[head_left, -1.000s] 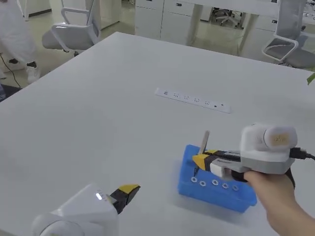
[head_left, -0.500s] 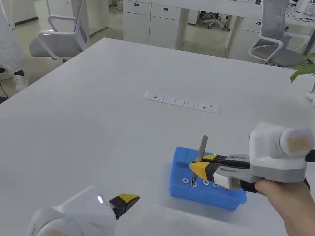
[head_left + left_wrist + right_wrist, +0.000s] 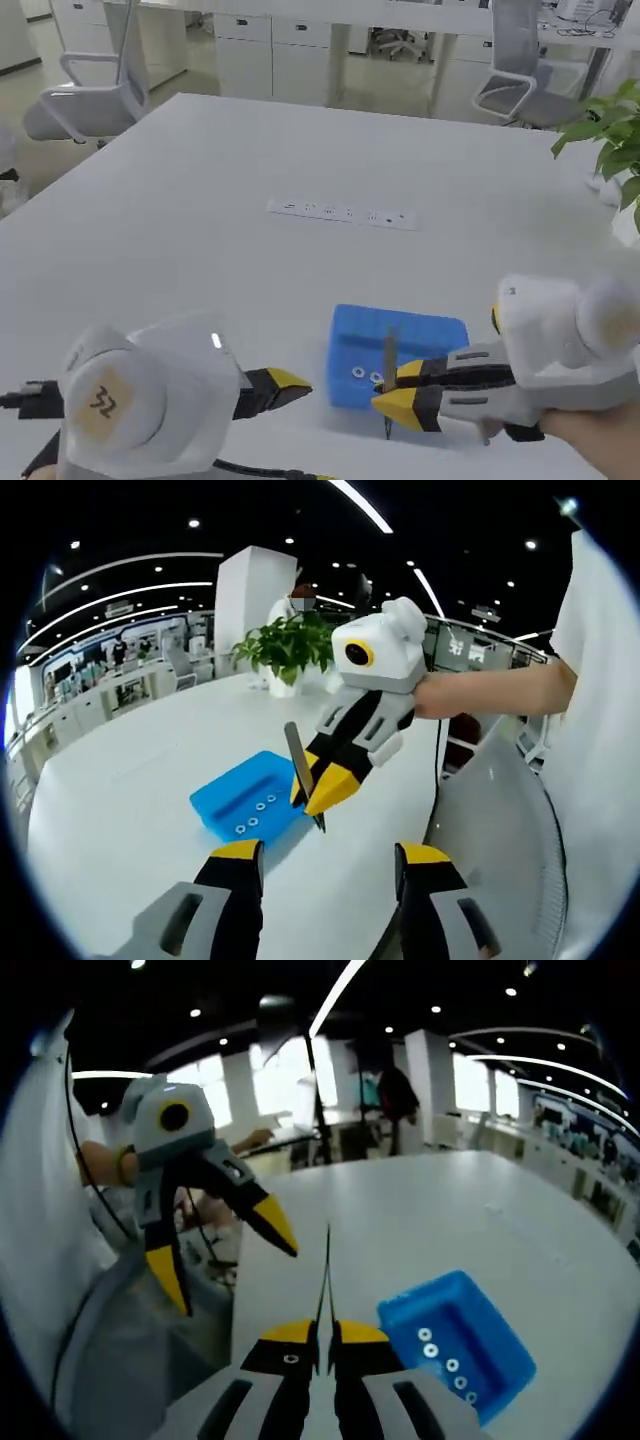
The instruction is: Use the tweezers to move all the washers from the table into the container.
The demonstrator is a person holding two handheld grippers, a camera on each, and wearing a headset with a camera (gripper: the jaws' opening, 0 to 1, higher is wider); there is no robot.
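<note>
White table (image 3: 200,200) ran under both grippers and well past them. An office chair (image 3: 80,100) stood off the far left corner, far ahead of the left gripper (image 3: 290,388), and a plant (image 3: 605,140) was at the right edge, ahead of the right gripper (image 3: 385,402). The left gripper hung low over the near table, left of the right gripper and apart from it. In the left gripper view its jaws were spread wide with nothing between them. The right gripper's jaws were clenched on the tweezers (image 3: 388,350), gripping them around mid-length. The blue container (image 3: 420,335) sat on the table just beyond the right gripper's tips. In the right gripper view it lay ahead and to the right of the jaws; in the left gripper view it was ahead and slightly left, behind the right gripper. A white power strip (image 3: 340,213) lay flat on the table farther out past the container. The tweezers stood near upright, top end above the jaws, points down just off the container's near edge; cannot tell if the points touched the table. The washers (image 3: 358,373) lay in a short row on the container floor, just beside the tweezers and behind the right gripper's tips. No washer could be made out between the tweezer points.
</note>
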